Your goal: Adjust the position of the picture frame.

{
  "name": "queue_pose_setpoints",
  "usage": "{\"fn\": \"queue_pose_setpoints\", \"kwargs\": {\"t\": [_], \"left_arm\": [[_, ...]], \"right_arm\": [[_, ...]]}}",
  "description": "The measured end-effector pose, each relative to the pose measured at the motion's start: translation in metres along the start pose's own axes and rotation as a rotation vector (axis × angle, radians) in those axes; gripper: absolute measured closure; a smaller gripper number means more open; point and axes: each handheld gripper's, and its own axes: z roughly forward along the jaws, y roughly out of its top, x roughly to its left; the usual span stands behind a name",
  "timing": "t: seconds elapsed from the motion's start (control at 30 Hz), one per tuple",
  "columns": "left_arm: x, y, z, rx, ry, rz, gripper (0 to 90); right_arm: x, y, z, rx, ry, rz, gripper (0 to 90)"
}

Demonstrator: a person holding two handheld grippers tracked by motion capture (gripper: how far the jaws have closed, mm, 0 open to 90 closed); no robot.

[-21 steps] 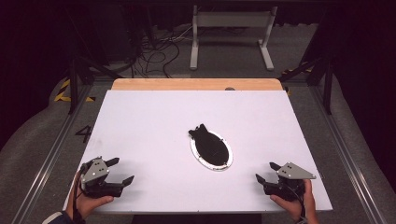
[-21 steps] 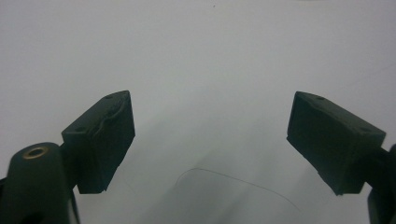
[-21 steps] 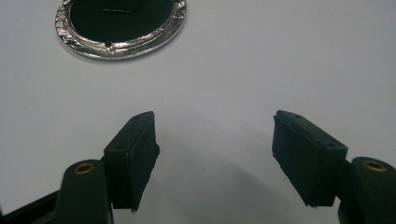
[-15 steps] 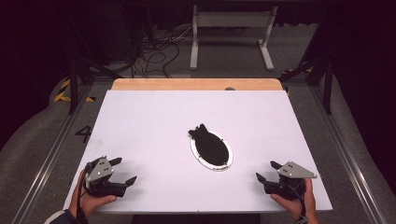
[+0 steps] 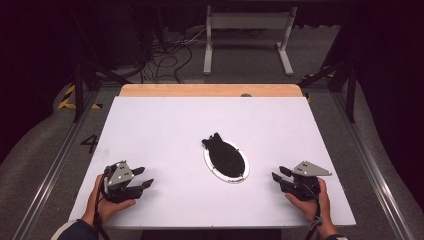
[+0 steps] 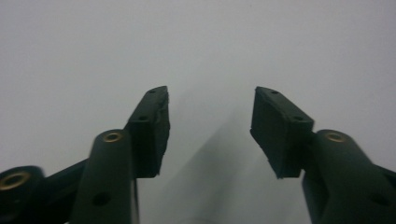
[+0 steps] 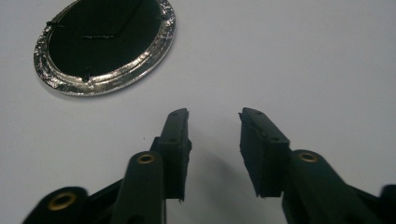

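Currently the left hand-held gripper (image 5: pixel 142 178) rests open and empty at 8 o'clock on the bench (image 5: pixel 165 125). The dark oval dish (image 5: pixel 226 159) lies central, long axis 11-to-5. The right hand-held gripper (image 5: pixel 279 176), open and empty at 4 o'clock, sits nearer.

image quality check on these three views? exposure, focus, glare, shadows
High view: white table evenly lit, surroundings nearly black; the dark item on the oval silver plate shows no detail. Left gripper view: flat grey, soft shadow under the left gripper, jaw bases blurred. Right gripper view: plate rim sparkles, right gripper near parts soft.
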Motion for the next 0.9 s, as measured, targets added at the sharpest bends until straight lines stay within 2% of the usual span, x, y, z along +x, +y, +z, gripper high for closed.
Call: {"fn": "queue_pose_setpoints", "kwargs": {"t": [0.13, 0.3, 0.37, 0.47, 0.5, 0.63, 0.7, 0.77, 0.83, 0.9], "left_arm": [[0.007, 0.019, 0.015, -0.020, -0.026, 0.017, 63.8], [0.014, 0.044, 0.038, -0.042, -0.042, 0.052, 76.9], [0.017, 0.056, 0.047, -0.057, -0.067, 0.053, 82.0], [0.020, 0.073, 0.063, -0.062, -0.075, 0.065, 86.1], [0.020, 0.073, 0.063, -0.062, -0.075, 0.065, 89.2], [0.020, 0.093, 0.085, -0.058, -0.125, 0.065, 90.0], [0.018, 0.103, 0.097, -0.043, -0.131, 0.077, 90.0], [0.017, 0.114, 0.109, -0.049, -0.136, 0.065, 90.0], [0.017, 0.122, 0.115, -0.060, -0.116, 0.068, 90.0], [0.019, 0.131, 0.124, -0.064, -0.122, 0.031, 89.8]], "right_arm": [[0.001, 0.008, 0.017, 0.021, 0.037, 0.002, 77.7], [0.018, 0.015, 0.023, 0.036, 0.103, -0.036, 90.0], [0.026, 0.016, 0.022, 0.041, 0.130, -0.048, 90.0], [0.041, 0.019, 0.022, 0.040, 0.171, -0.077, 90.0], [0.041, 0.019, 0.022, 0.040, 0.171, -0.077, 90.0], [0.061, 0.024, 0.025, 0.036, 0.235, -0.103, 90.0], [0.069, 0.025, 0.029, 0.046, 0.254, -0.120, 90.0], [0.077, 0.027, 0.034, 0.059, 0.264, -0.136, 90.0], [0.084, 0.028, 0.038, 0.069, 0.264, -0.143, 90.0], [0.090, 0.029, 0.041, 0.075, 0.267, -0.150, 89.0]]}}
